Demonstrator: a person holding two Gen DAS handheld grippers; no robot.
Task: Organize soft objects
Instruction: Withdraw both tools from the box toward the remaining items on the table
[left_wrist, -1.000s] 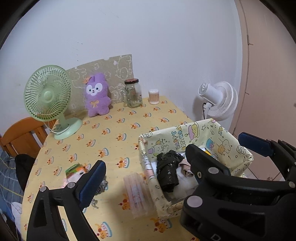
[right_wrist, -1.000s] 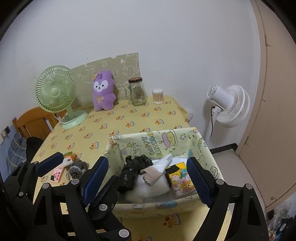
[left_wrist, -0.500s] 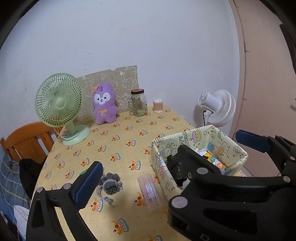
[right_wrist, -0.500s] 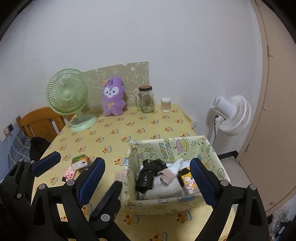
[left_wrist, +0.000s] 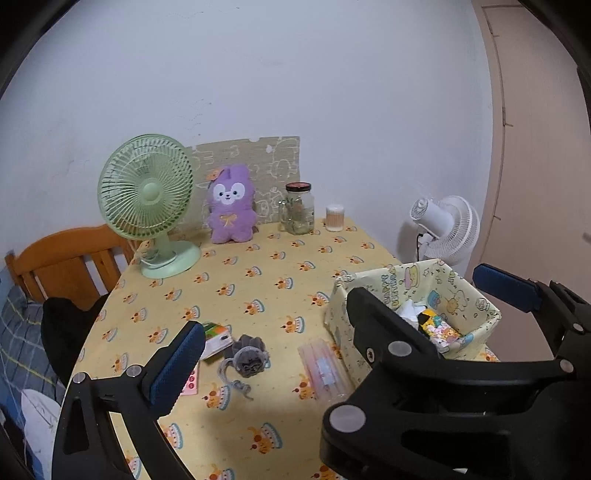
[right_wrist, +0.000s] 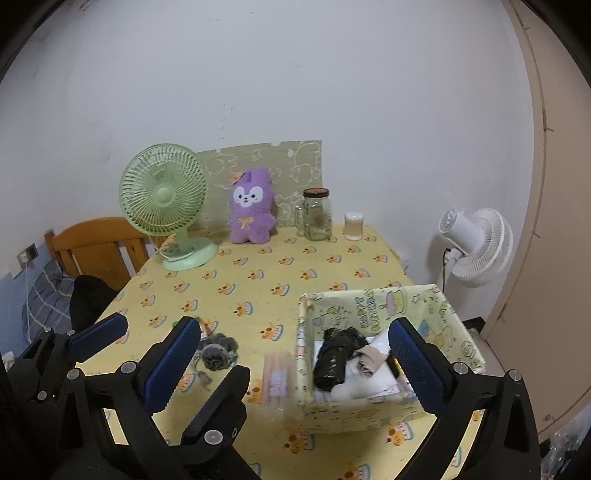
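Both the left gripper and right gripper gape wide, jaws just opened, empty; the fabric basket printed "HAPPY BIRTHDAY" holds black rolled cloth; beyond, purple plush against the wall

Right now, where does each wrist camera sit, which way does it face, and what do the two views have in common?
Left wrist: on the left gripper, looking down across the table toward the wall; its open blue-padded fingers show, with the right gripper's black frame crossing in front of the fabric basket.
Right wrist: on the right gripper, same heading, basket between its open fingers; the left gripper shows at lower left.
Shared: green fan, purple plush, jar, grey scrunchie, white fan.
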